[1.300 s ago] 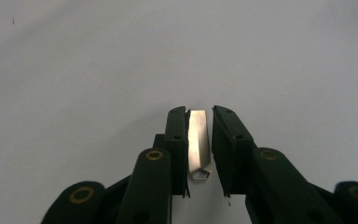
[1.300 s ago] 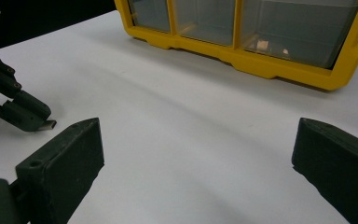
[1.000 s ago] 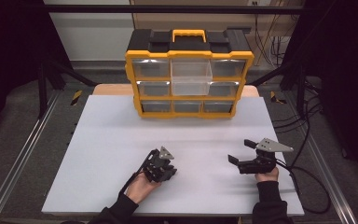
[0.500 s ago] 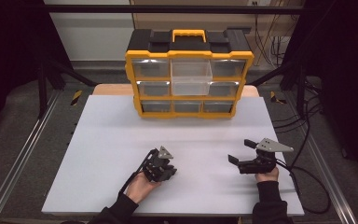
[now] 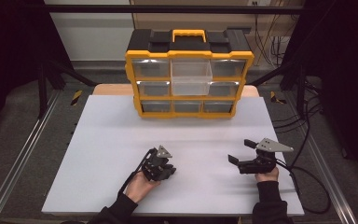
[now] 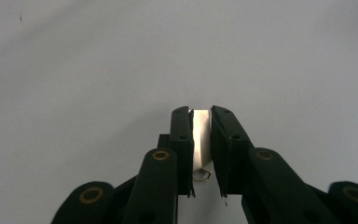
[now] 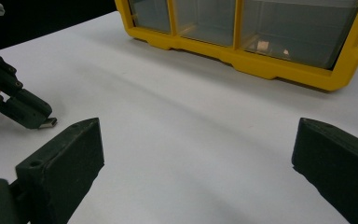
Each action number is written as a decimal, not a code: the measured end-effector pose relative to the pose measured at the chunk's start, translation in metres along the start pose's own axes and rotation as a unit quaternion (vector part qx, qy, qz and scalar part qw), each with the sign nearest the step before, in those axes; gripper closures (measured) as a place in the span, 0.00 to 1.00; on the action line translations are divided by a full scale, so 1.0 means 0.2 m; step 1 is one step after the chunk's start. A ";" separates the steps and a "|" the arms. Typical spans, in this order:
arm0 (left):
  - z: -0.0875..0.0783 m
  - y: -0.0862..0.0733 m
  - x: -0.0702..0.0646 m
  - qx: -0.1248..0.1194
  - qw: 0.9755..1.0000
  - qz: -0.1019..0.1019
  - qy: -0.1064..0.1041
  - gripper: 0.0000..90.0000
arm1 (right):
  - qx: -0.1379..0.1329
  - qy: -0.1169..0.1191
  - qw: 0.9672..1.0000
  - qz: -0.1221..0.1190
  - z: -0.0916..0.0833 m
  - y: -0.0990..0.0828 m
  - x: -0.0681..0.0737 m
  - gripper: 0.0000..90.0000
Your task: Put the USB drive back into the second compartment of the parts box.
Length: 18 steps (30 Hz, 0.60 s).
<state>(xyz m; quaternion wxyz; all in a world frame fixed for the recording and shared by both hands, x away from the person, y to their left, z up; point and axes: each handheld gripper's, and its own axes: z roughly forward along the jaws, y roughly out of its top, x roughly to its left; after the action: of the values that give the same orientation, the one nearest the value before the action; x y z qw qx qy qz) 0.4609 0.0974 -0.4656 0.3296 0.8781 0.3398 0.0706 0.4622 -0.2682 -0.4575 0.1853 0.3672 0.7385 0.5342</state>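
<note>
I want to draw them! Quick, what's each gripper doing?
Left gripper: shut on a small flat silvery metal piece.
Right gripper: open, holding nothing.

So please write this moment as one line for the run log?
left gripper: shut on small metal piece, low over white table | right gripper: open, holds nothing | drawer organizer: far side, one middle drawer pulled out
</note>
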 end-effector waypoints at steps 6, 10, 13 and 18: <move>-0.02 0.00 0.01 -0.004 1.000 -0.004 -0.002 0.88 | 0.000 0.001 1.000 0.000 0.00 0.00 0.00 0.03; -0.04 0.01 0.02 -0.009 1.000 -0.007 -0.003 0.88 | 0.000 0.000 1.000 -0.001 0.00 0.00 0.00 0.03; -0.06 0.01 0.02 -0.013 1.000 -0.007 -0.003 0.88 | 0.000 0.000 1.000 -0.001 0.00 0.00 0.00 0.03; -0.09 0.02 0.02 -0.021 1.000 -0.006 -0.002 0.88 | 0.001 0.000 1.000 0.000 0.00 0.00 0.00 0.03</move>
<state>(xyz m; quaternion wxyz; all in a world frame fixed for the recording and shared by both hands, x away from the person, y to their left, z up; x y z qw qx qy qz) 0.4598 0.1072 -0.4496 0.3492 0.8689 0.3428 0.0740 0.4622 -0.2680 -0.4577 0.1848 0.3673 0.7390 0.5337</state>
